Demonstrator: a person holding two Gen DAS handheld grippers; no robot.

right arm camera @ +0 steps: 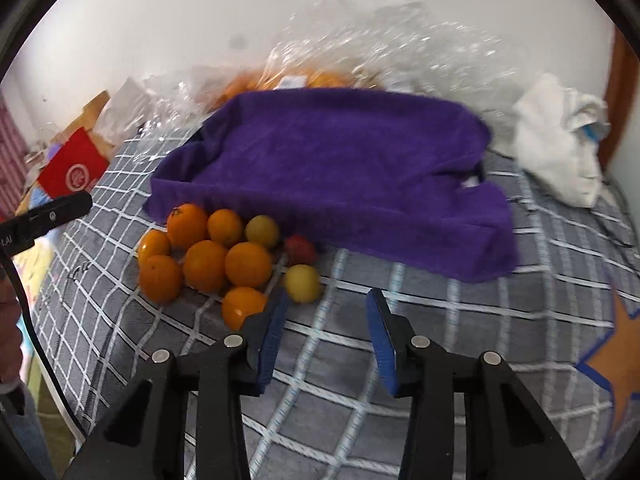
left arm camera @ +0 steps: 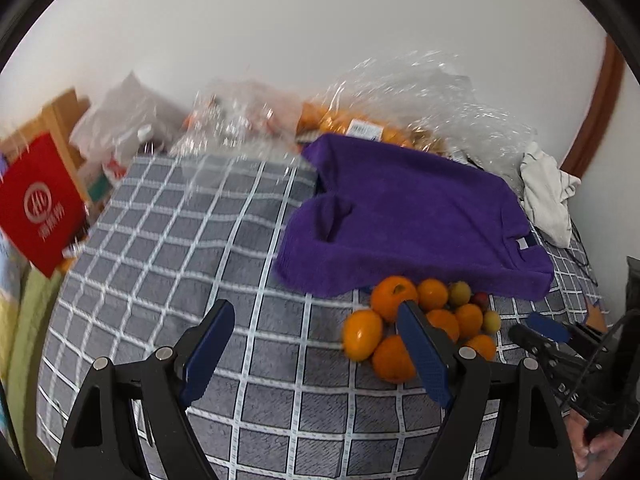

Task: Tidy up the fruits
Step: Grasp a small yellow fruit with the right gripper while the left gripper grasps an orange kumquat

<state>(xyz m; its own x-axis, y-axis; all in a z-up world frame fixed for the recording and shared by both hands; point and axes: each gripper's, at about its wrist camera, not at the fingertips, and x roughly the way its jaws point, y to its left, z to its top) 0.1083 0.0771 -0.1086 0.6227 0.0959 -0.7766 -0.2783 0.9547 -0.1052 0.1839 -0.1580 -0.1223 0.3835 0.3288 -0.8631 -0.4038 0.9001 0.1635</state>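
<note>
Fruit [right arm camera: 224, 260] lies heaped on a grey checked cloth [right arm camera: 440, 340], oranges crowded together with two yellowish pieces and a small red one at the near edge of a purple towel [right arm camera: 340, 168], which appears draped over a tray or box. The pile touches the towel's front fold. Right gripper [right arm camera: 326, 320] hovers just above the cloth with its blue fingers spread apart and nothing between them; the heap sits to the left of its gap, the nearest orange [right arm camera: 242, 306] right beside the left finger and a yellow fruit [right arm camera: 303, 283] just ahead of that fingertip. Left gripper [left arm camera: 312, 352] is likewise open and empty, its fingers spread wider; from its camera the same pile [left arm camera: 420, 328] sits off to the right, partly hidden behind its right finger. By this reading the right gripper is the nearer, needing only a short shift leftward to straddle the yellow fruit or the orange. The pieces are round, so no axis dictates the grip. Clear plastic bags [left arm camera: 400, 92] of more oranges sit behind the towel against the wall.
</note>
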